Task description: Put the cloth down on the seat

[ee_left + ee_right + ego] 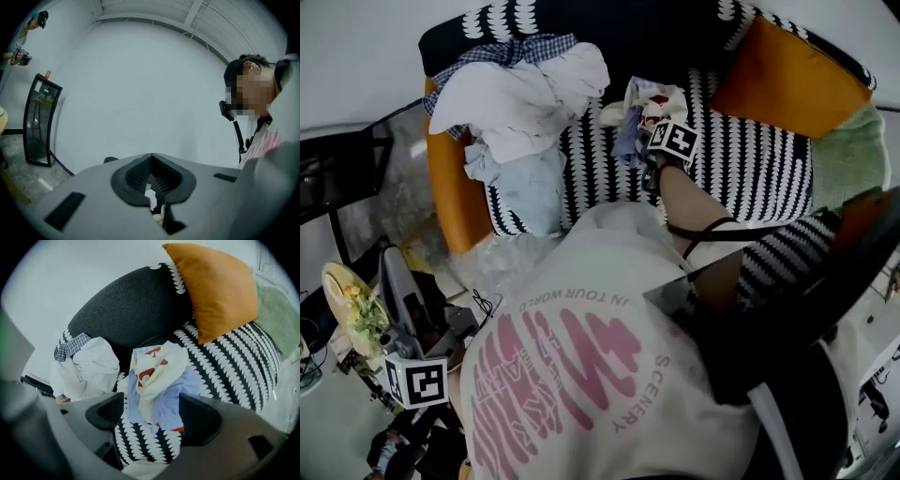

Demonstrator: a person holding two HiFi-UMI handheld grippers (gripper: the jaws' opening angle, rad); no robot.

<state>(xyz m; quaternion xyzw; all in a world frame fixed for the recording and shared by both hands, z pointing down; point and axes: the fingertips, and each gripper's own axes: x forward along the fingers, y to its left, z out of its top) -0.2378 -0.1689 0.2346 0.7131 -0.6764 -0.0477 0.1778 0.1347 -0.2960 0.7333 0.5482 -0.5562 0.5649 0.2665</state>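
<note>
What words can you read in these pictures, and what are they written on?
"IN YOUR WORLD" (first letter of the middle word unsure): small pink print on the person's white shirt, head view.
"SCENERY": small pink print on the same shirt, off to one side.
Big pink letters on the shirt: too warped to read.
Red marks on the cloth on the seat: folded up, not readable.
</note>
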